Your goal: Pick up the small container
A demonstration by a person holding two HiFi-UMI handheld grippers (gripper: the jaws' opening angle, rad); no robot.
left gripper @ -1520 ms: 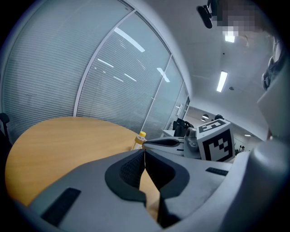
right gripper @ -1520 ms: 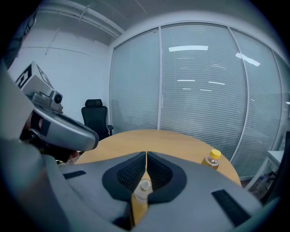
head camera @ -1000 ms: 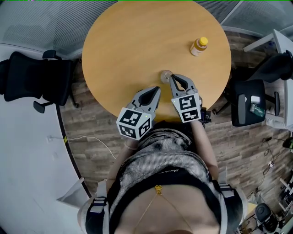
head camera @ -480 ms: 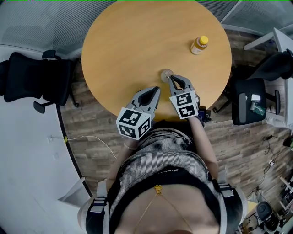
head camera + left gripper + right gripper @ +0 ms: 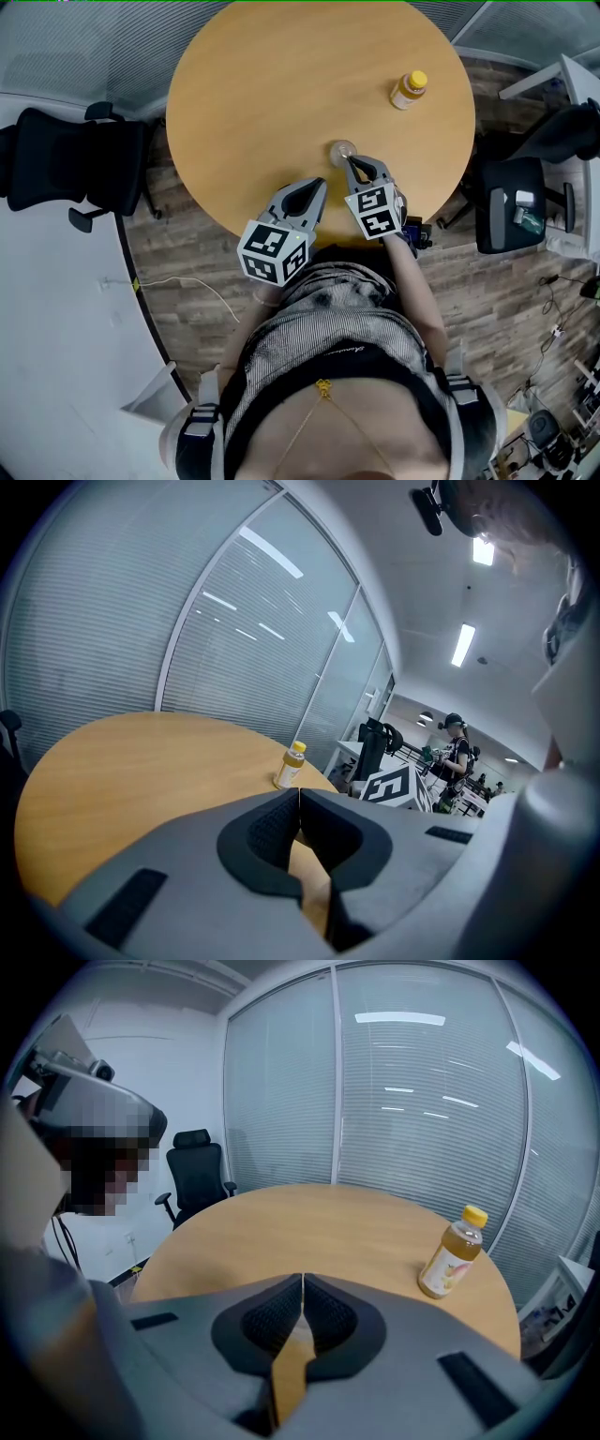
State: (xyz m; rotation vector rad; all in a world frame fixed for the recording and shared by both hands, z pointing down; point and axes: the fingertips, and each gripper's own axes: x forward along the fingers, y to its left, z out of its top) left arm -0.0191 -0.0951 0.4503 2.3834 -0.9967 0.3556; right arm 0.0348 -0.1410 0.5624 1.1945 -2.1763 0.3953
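Observation:
A small clear round container (image 5: 342,149) sits on the round wooden table (image 5: 281,84) near its front edge. The shut tips of my right gripper (image 5: 348,160) are right beside it, on its near side; whether they touch it I cannot tell. In the right gripper view the jaws (image 5: 302,1281) meet with nothing between them, and the clear container is hidden. My left gripper (image 5: 324,181) hovers over the table's front edge, and its jaws (image 5: 298,794) are also shut and hold nothing. A juice bottle with a yellow cap (image 5: 408,91) (image 5: 451,1252) (image 5: 292,765) stands at the far right.
A black office chair (image 5: 66,159) stands left of the table and another (image 5: 511,211) to its right. Glass walls with blinds ring the far side. The right gripper's marker cube (image 5: 398,787) shows in the left gripper view.
My right gripper has sunk toward the table and edged closer to the clear container. The left gripper has stayed still.

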